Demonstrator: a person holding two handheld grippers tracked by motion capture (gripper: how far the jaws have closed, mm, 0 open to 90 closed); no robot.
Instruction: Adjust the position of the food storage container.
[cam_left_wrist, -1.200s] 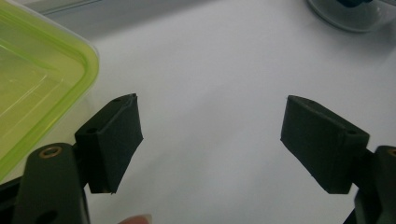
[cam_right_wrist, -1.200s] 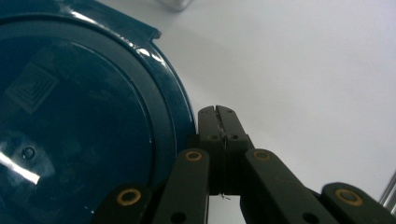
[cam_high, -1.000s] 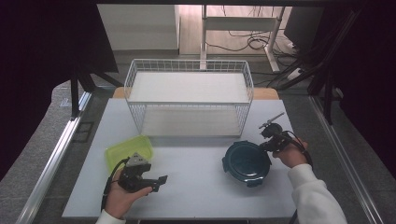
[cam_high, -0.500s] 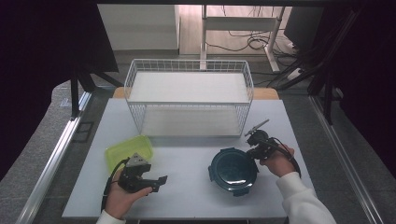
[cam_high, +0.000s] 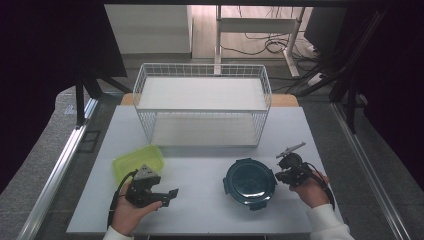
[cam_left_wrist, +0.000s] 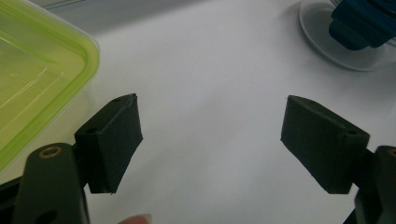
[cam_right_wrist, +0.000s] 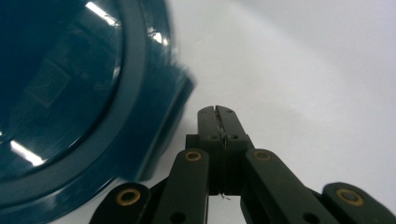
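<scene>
While the right gripper sits pinched together with nothing in it, touching or just beside the right rim of the round blue lidded container near the table's front edge, the left gripper, jaws apart, is farther.

round container lid: dark teal plastic, glossy, clear smooth centre panel
rectangular container: translucent yellow-green plastic, smooth, glossy
wire basket: white-coated metal wire, behind the lid
table: matt white, smooth
left gripper pads: matt black rubber
right gripper links: black, brass-coloured rivets
</scene>
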